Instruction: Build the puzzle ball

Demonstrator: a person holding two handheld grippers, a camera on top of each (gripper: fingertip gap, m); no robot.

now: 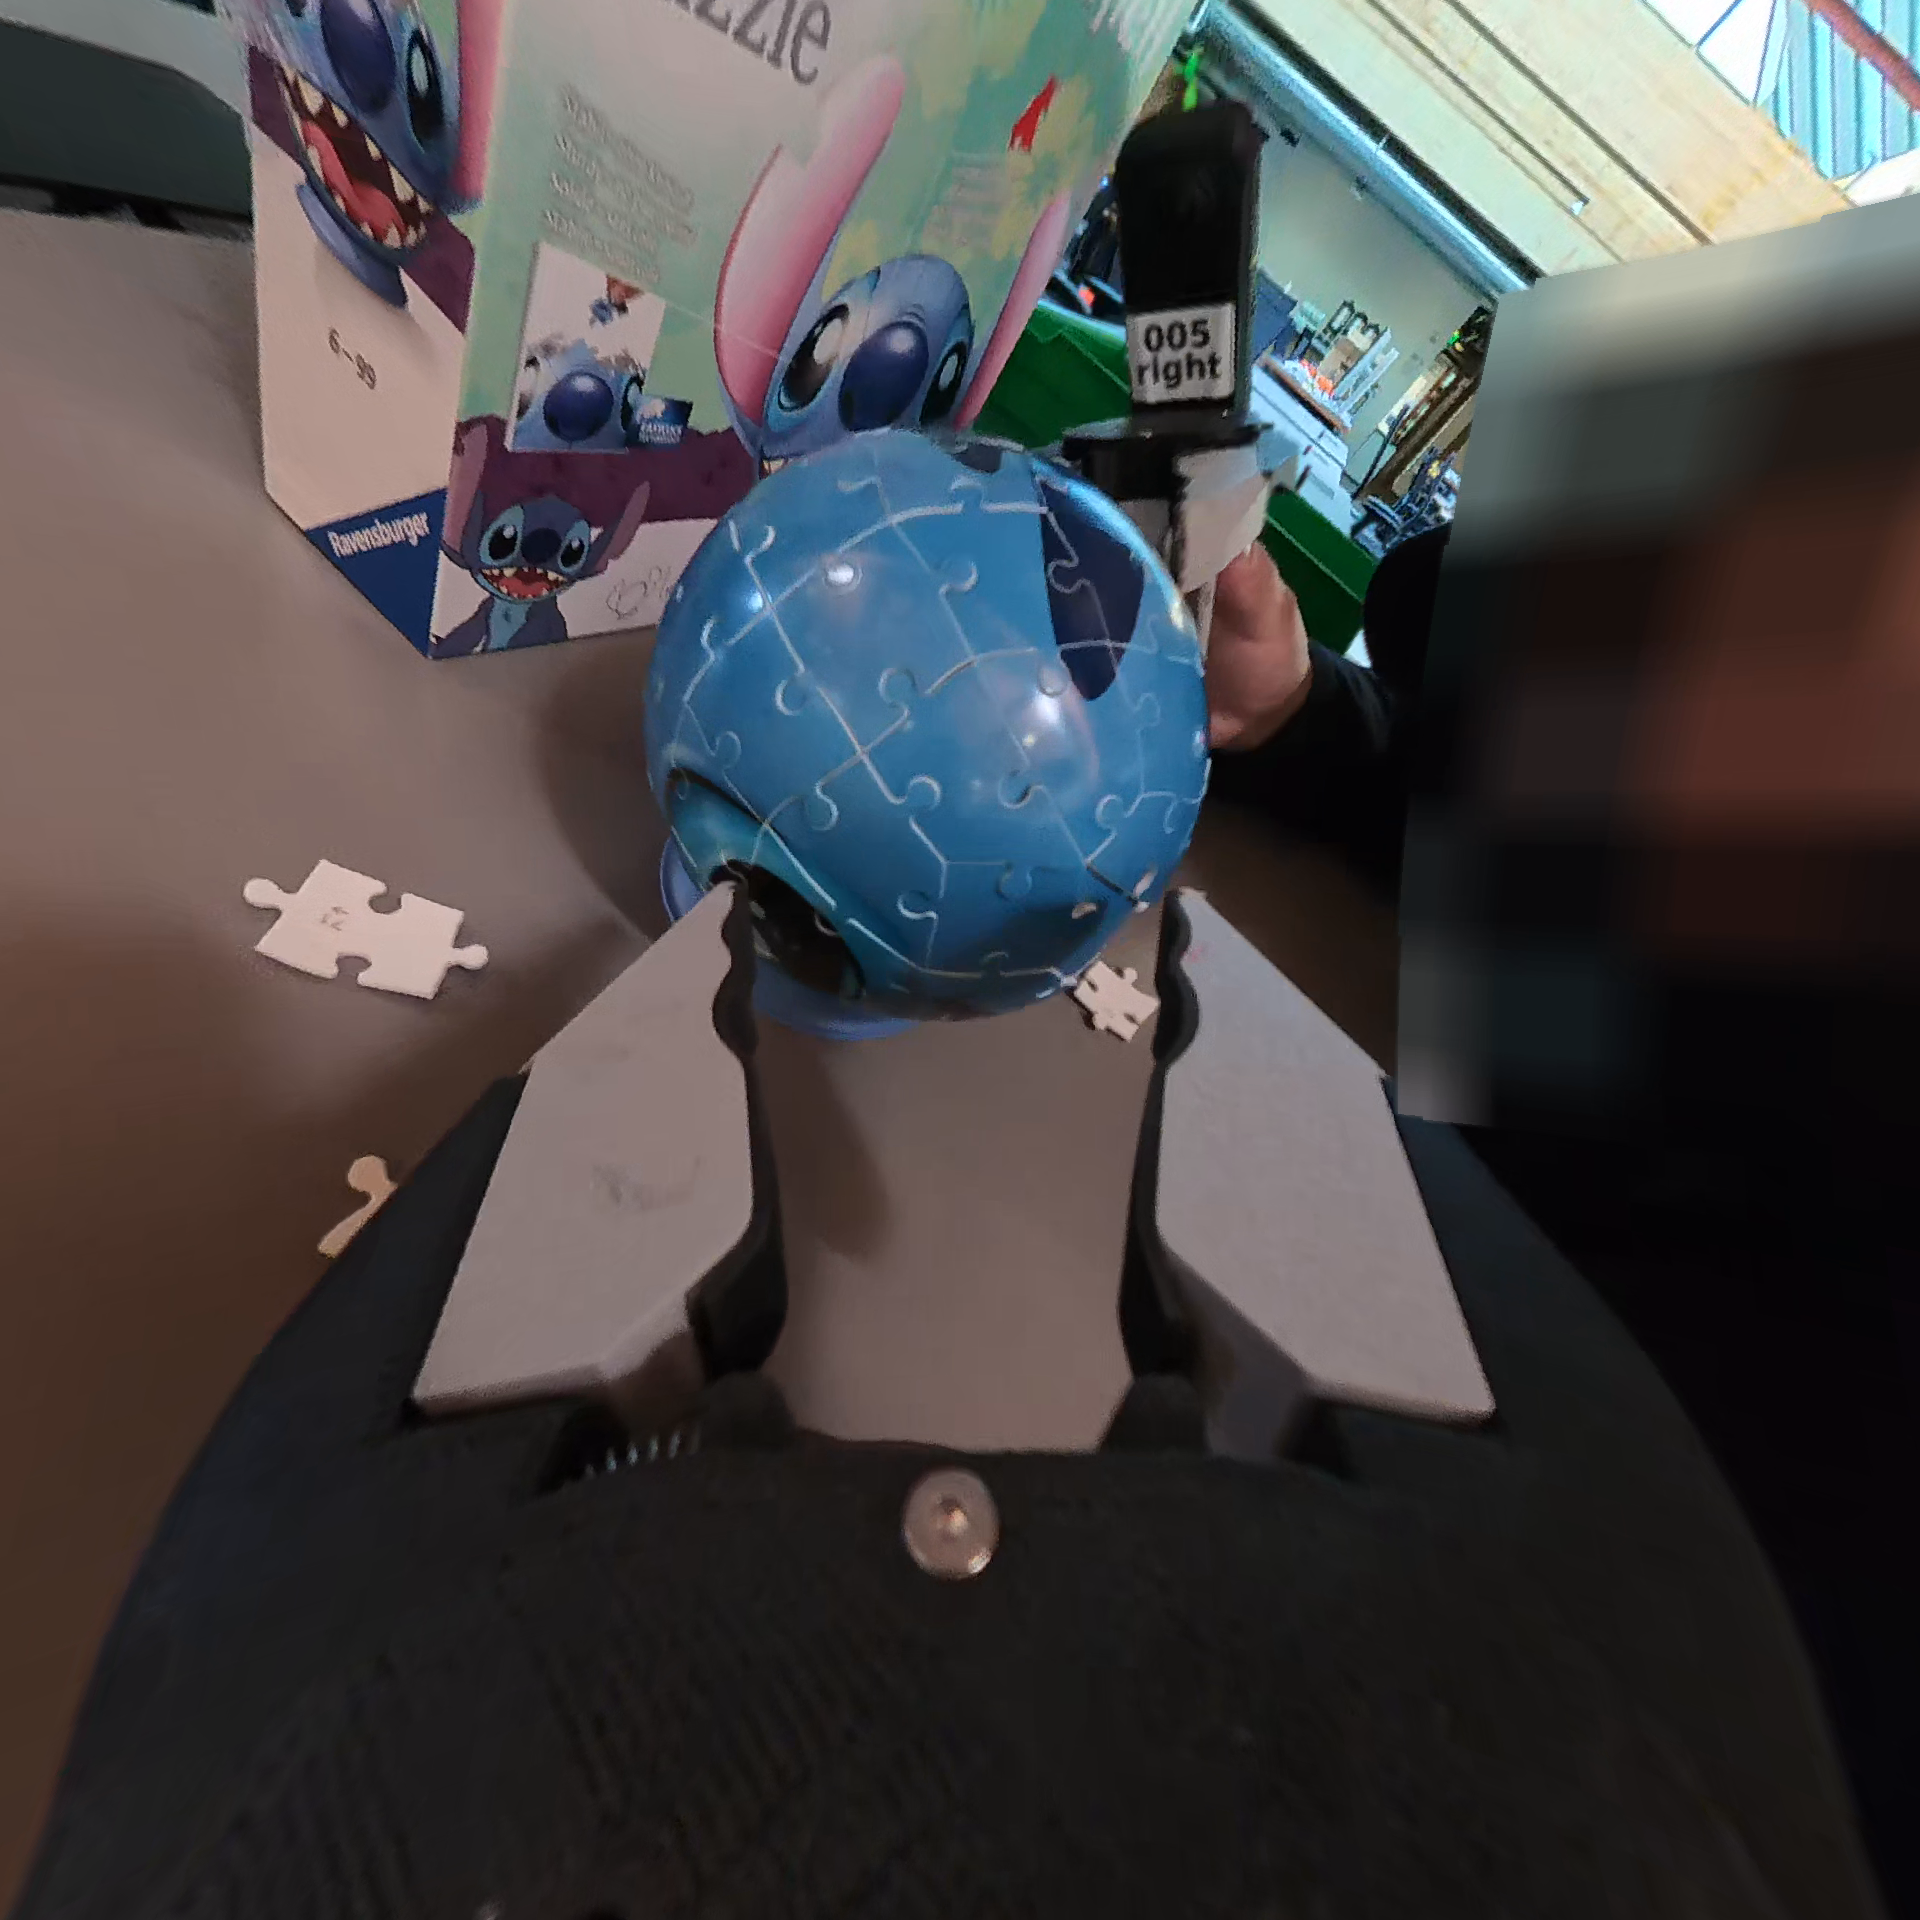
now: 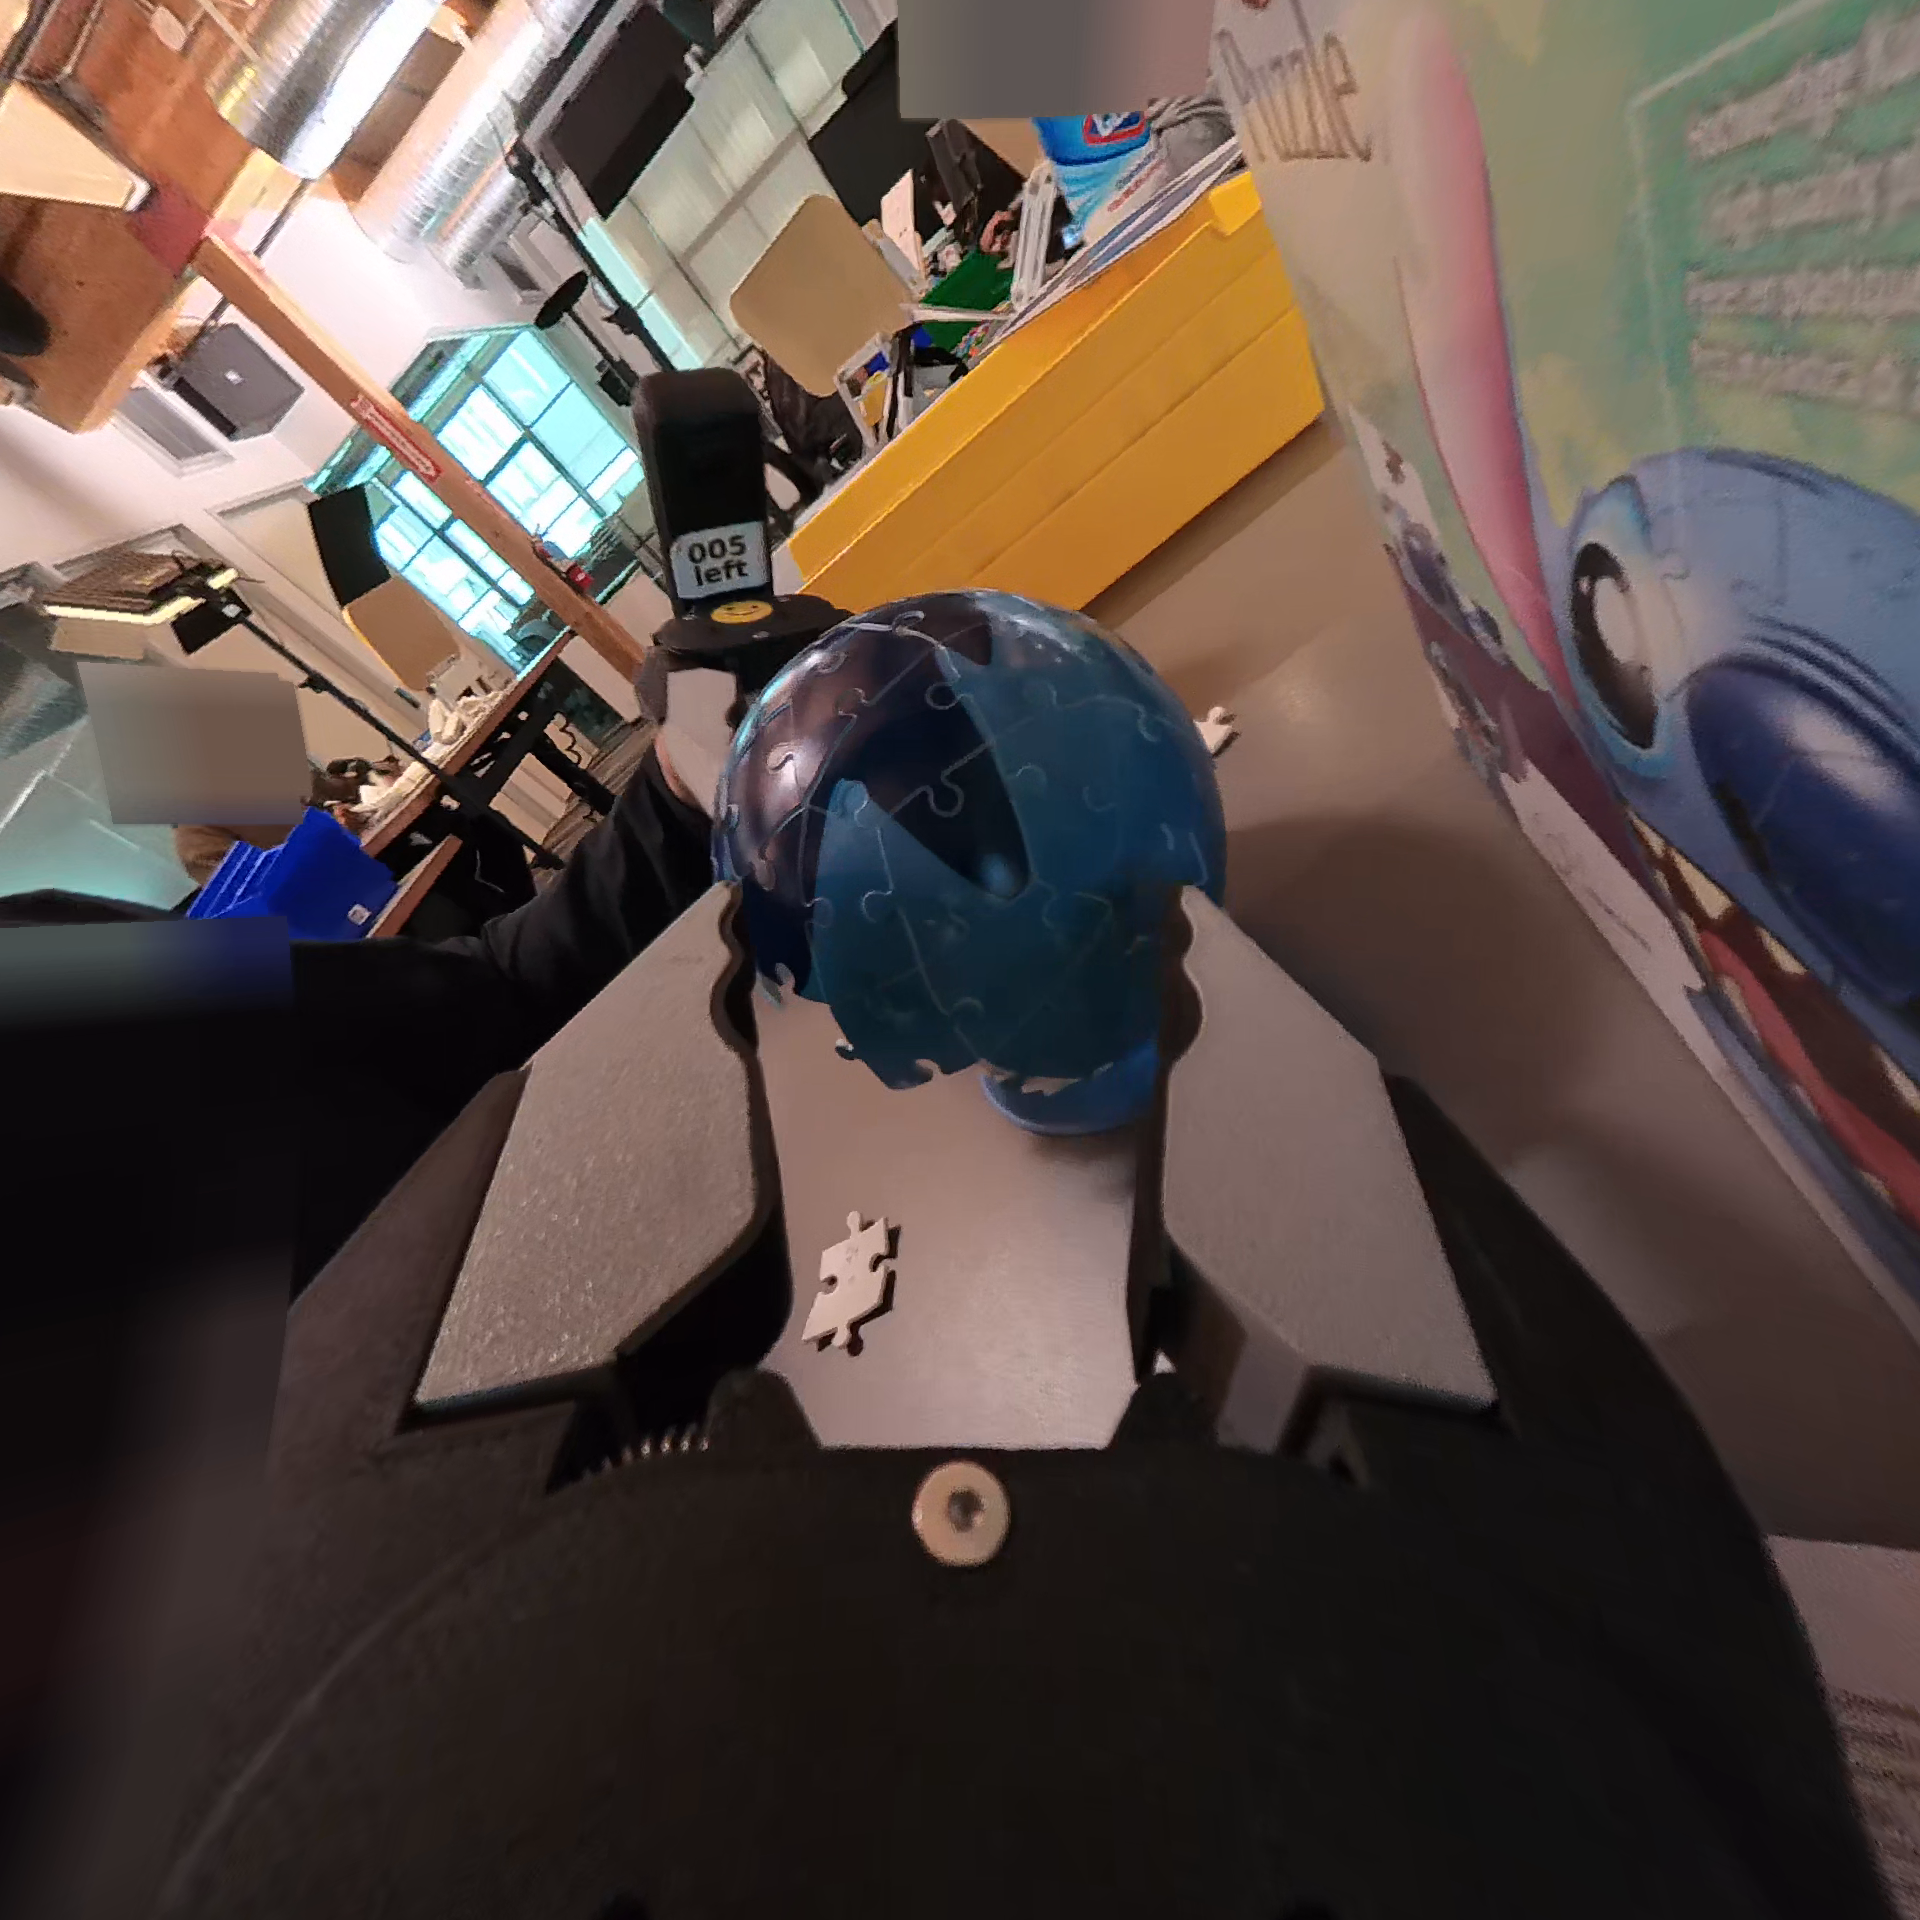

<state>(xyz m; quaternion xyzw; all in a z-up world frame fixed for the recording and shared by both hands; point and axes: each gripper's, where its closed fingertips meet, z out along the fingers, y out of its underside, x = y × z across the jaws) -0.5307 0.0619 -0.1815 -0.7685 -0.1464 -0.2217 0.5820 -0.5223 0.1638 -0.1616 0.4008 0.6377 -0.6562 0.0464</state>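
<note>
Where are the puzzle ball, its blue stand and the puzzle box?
puzzle ball [image 1: 925, 717]: left wrist view, front shell.
blue stand [image 2: 1081, 1096]: right wrist view, rim.
puzzle box [image 1: 582, 312]: left wrist view, front face.

A grey-brown tabletop [image 1: 156, 675] carried the lot: the puzzle box [image 1: 540, 312] stood at eleven o'clock, the blue stand [image 1: 831, 1023] sat centre, and loose white pieces [image 1: 364, 928] lay at nine o'clock.

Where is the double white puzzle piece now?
In the left wrist view, the double white puzzle piece lies on the grey table, left of the blue puzzle ball, before the puzzle box.
</note>
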